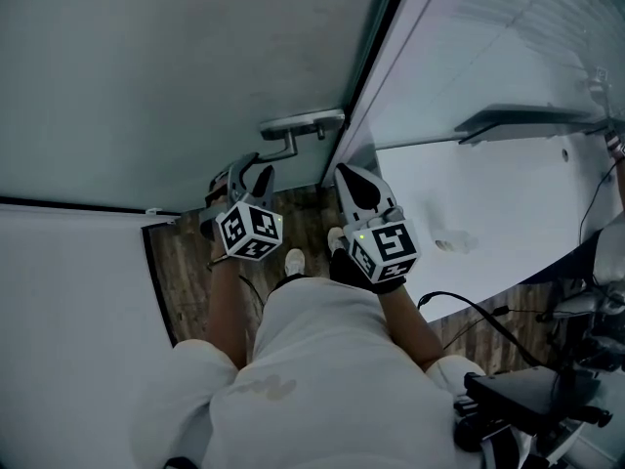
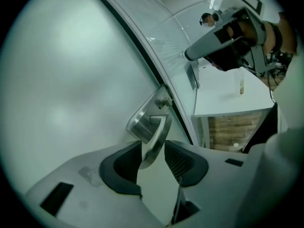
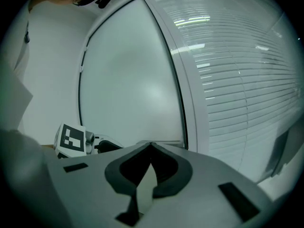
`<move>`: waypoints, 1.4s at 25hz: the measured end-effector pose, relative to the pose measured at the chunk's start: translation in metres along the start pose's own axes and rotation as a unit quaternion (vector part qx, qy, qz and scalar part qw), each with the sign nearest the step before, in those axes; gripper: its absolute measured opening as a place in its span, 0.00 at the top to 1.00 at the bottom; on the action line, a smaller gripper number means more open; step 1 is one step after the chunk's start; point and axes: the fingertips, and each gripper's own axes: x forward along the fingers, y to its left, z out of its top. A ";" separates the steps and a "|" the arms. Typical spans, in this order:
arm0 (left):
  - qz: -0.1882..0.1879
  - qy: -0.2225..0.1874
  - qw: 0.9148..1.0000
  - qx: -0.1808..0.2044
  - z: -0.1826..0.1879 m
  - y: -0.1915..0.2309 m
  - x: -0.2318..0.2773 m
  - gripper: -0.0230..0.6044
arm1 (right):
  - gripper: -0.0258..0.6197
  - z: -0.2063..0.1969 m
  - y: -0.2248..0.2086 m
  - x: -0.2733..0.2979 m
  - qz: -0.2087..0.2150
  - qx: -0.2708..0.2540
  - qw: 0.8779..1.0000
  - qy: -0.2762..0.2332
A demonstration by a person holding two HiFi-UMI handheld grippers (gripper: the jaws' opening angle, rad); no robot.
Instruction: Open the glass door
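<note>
Left claw open, jaws straddling end of lever handle, pads not pressing. Lever handle sits on frosted glass door, by frame edge. Door likely heavy, stiff, breakable; lever handle smooth metal, likely slippery, so best gripped near free end. Left claw angled down; right claw shut, empty, near level.

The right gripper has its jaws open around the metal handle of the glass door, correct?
No, it is the left gripper whose jaws stand open around the metal handle of the glass door; the left gripper view shows it.
</note>
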 end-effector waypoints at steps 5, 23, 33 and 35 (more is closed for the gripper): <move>0.027 0.010 0.999 0.020 -0.012 0.005 0.002 0.77 | 0.96 -0.004 0.008 0.006 0.007 -0.001 1.000 0.002; 0.039 0.004 0.998 0.042 -0.011 0.001 0.013 0.81 | 0.96 -0.017 0.010 0.014 0.010 0.018 1.000 0.021; 0.022 -0.048 0.996 -0.075 -0.019 -0.016 0.028 0.82 | 0.96 -0.018 0.008 0.012 0.000 0.020 1.000 0.023; 0.022 -0.055 0.995 -0.086 -0.019 -0.019 0.027 0.82 | 0.96 -0.021 0.006 0.011 -0.004 0.024 0.999 0.027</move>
